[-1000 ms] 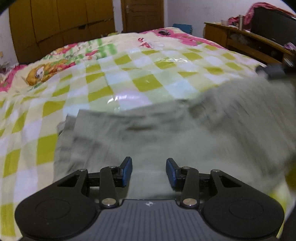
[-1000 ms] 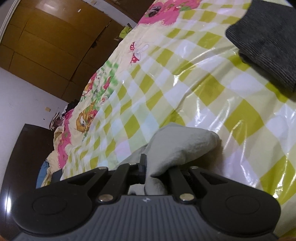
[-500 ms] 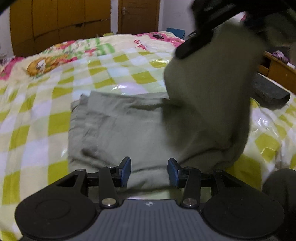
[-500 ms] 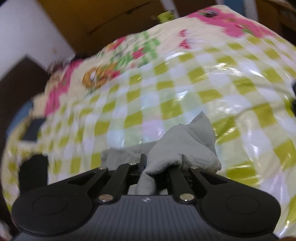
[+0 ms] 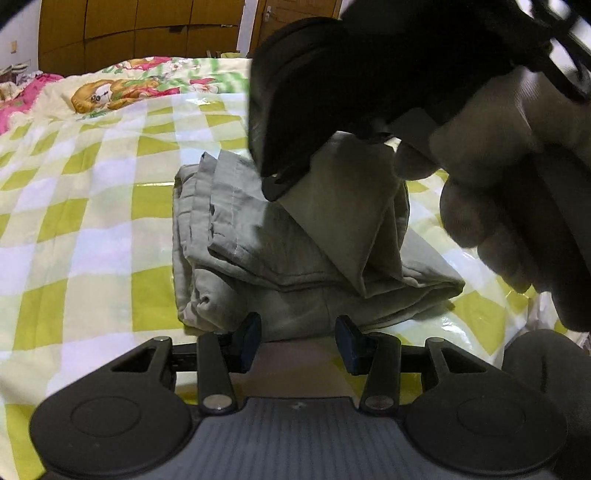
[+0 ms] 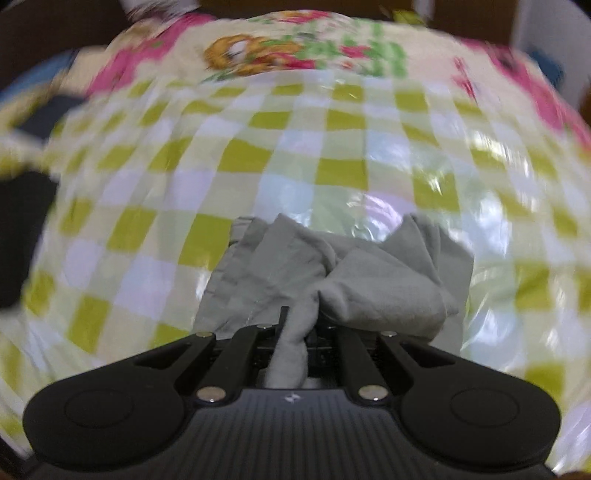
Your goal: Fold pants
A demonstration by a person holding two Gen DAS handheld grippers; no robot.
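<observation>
Soft grey-green cotton pants [image 5: 295, 258] lie half-folded mid-bed on the glossy yellow-checked plastic sheet [image 5: 92, 229]. The right gripper [image 6: 299, 325] is clamped on a bunched edge; the left gripper [image 5: 298, 338], jaws apart, holds nothing. Light, floppy cloth, best gripped at hems.

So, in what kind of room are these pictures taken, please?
Most likely a bedroom in a home. The grey pants lie on a bed with a yellow-checked cover, a cartoon-print quilt lies behind it, and wooden wardrobe doors and a door stand along the far wall.

Checked bedspread [image 5: 92, 206]; wooden wardrobe [image 5: 140, 29]; door [image 5: 295, 14].
</observation>
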